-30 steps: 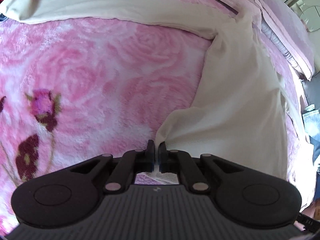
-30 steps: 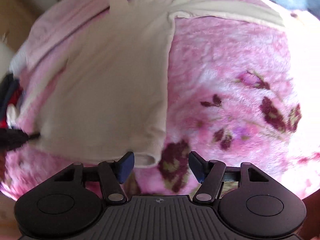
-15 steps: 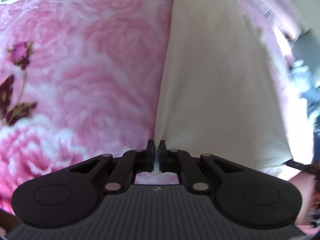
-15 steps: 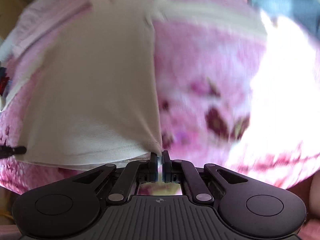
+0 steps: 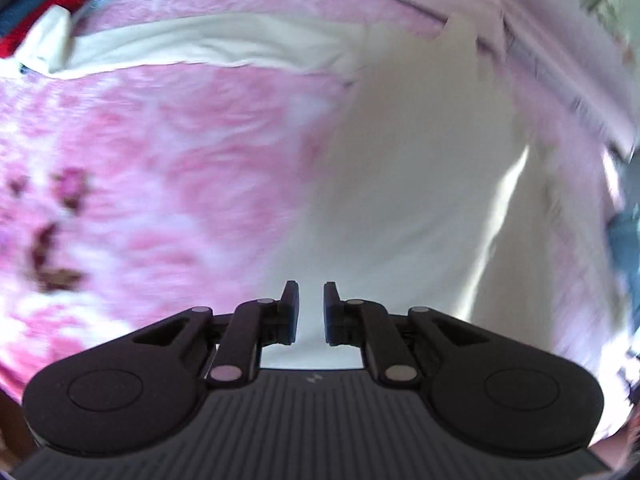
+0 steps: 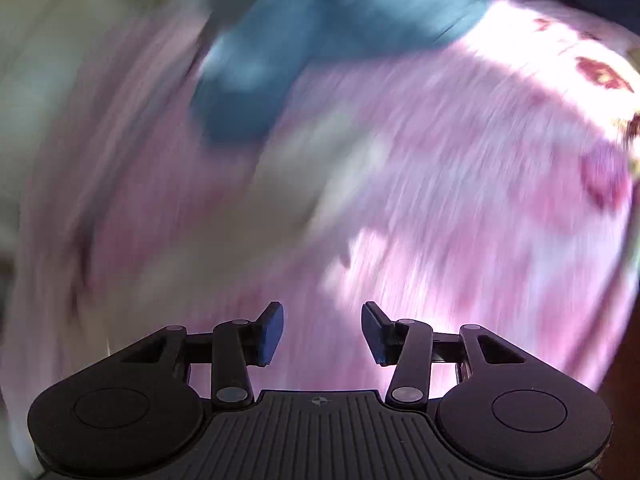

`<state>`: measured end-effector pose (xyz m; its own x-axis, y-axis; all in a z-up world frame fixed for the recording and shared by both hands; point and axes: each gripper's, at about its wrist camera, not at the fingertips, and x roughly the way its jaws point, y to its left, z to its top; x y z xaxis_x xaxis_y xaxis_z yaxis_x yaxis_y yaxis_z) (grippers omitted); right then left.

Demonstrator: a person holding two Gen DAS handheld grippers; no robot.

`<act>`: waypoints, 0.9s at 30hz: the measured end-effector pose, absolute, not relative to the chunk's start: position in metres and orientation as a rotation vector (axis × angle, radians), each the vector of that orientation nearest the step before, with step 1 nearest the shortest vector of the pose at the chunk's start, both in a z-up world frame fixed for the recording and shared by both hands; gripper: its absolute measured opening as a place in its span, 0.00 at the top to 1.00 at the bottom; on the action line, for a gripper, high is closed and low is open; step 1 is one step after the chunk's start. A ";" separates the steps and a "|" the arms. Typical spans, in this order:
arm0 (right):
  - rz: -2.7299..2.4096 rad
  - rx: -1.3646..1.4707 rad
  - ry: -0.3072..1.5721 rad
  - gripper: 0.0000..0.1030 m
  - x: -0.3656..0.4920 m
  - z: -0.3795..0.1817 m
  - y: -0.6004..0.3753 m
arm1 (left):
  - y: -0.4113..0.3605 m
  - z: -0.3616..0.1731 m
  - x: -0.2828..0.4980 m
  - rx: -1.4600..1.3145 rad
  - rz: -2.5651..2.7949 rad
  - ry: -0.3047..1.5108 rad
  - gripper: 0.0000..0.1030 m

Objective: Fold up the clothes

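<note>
A cream long-sleeved garment (image 5: pixel 400 200) lies spread on the pink flowered blanket (image 5: pixel 160 160), with one sleeve (image 5: pixel 180 46) stretched out to the left. My left gripper (image 5: pixel 311 304) hovers over the garment's body. Its jaws stand a narrow gap apart and nothing is pinched between them. The right wrist view is heavily blurred. My right gripper (image 6: pixel 322 320) is over the pink blanket (image 6: pixel 460 200), its jaws opening with nothing between them. A pale smear of cream cloth (image 6: pixel 312 176) shows ahead of it.
A blue garment (image 6: pixel 280 80) lies ahead of the right gripper, and also shows at the left wrist view's right edge as blue cloth (image 5: pixel 628 240). Red and blue clothes (image 5: pixel 60 0) are piled at the far left. A pale pink bedding band (image 5: pixel 560 80) runs along the far side.
Both grippers were shut on the cream garment's hem half a second ago and have let go. The left one has drifted over the garment. The right has swung fast toward the blue garment.
</note>
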<state>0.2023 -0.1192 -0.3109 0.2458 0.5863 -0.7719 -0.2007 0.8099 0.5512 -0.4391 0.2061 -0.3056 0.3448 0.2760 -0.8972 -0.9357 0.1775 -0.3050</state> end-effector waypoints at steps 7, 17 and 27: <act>0.423 0.707 1.239 0.99 0.282 -0.365 -0.110 | 0.202 -0.326 -0.354 -1.116 0.921 0.786 0.92; 0.482 -0.022 0.958 0.55 0.225 -0.238 -0.073 | 0.197 -0.324 -0.314 -1.121 0.906 0.801 0.92; 0.294 0.704 1.245 0.34 0.237 -0.342 -0.147 | 0.192 -0.339 -0.313 -1.142 0.888 0.831 0.92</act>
